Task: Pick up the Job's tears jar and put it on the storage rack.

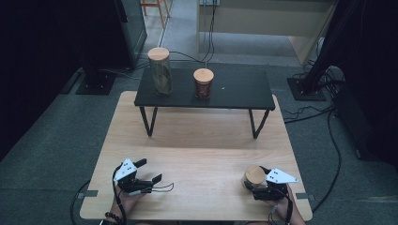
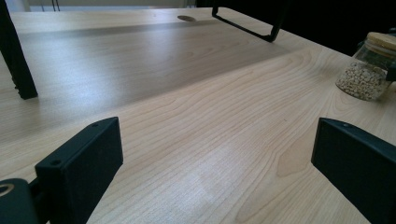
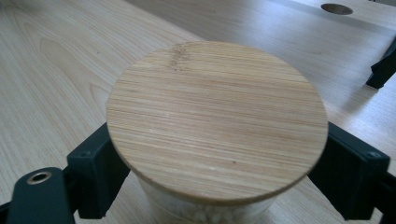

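Note:
A small glass jar [image 1: 255, 176] of pale beans with a round wooden lid [image 3: 217, 119] stands near the front right corner of the wooden table [image 1: 197, 136]. My right gripper [image 1: 257, 183] has one black jaw on each side of the jar just under the lid, pressed against it. At the front left my left gripper [image 1: 150, 170] lies low over the bare tabletop, its jaws wide apart with nothing between them. In the left gripper view the jar [image 2: 366, 70] shows far off at the right, beyond the left gripper [image 2: 215, 158].
A low black shelf [image 1: 234, 93] on thin legs stands across the back of the table. It carries a tall lidded jar [image 1: 160, 70] and a short lidded jar [image 1: 203, 83]. Cables run over the floor at the right and behind.

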Demonstrator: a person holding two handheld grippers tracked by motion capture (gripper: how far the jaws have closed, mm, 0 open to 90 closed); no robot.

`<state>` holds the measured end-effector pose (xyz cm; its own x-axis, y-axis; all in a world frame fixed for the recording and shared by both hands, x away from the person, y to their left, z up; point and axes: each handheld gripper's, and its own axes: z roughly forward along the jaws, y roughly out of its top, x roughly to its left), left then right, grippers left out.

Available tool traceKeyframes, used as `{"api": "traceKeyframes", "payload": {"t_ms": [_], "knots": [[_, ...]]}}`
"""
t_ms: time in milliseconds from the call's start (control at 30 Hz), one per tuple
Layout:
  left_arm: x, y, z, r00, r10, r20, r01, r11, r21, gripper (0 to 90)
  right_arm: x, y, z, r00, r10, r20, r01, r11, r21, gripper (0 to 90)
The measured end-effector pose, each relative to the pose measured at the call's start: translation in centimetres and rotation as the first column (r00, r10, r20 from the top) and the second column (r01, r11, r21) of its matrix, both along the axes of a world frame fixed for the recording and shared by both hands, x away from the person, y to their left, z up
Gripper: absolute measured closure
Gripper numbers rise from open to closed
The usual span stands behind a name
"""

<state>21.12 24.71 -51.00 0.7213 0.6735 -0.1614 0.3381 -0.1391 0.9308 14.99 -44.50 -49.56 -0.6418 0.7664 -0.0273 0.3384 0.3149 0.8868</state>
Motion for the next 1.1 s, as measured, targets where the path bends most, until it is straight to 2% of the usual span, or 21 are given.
{"api": "traceKeyframes", "payload": {"t_ms": [200,533,700,867,1100], "knots": [[0.0,0.0,0.0,1.0,-0.001,0.001,0.001,1.0,0.001,2.1,0.0,0.1,0.1,0.9998,0.017,0.004,-0.017,0.9998,-0.012,24.6],[0.0,0.0,0.0,1.0,-0.002,-0.001,0.002,1.0,-0.001,2.1,0.2,0.7,0.9,0.9999,-0.01,-0.012,0.01,0.9993,-0.037,25.3],[0.1,0.1,0.0,1.0,-0.009,-0.001,0.009,1.0,-0.002,2.1,0.4,1.2,1.8,0.9995,-0.022,-0.023,0.021,0.9977,-0.064,25.4],[0.1,0.1,0.0,0.9999,-0.01,0.0,0.01,0.9999,-0.001,2.1,0.6,1.2,2.5,0.9991,-0.032,-0.026,0.031,0.9984,-0.046,25.5],[0.1,0.2,0.0,0.9999,-0.011,0.001,0.011,0.9999,-0.003,2.1,1.2,1.8,4.0,0.9992,-0.028,-0.029,0.027,0.9979,-0.059,25.5]]}}
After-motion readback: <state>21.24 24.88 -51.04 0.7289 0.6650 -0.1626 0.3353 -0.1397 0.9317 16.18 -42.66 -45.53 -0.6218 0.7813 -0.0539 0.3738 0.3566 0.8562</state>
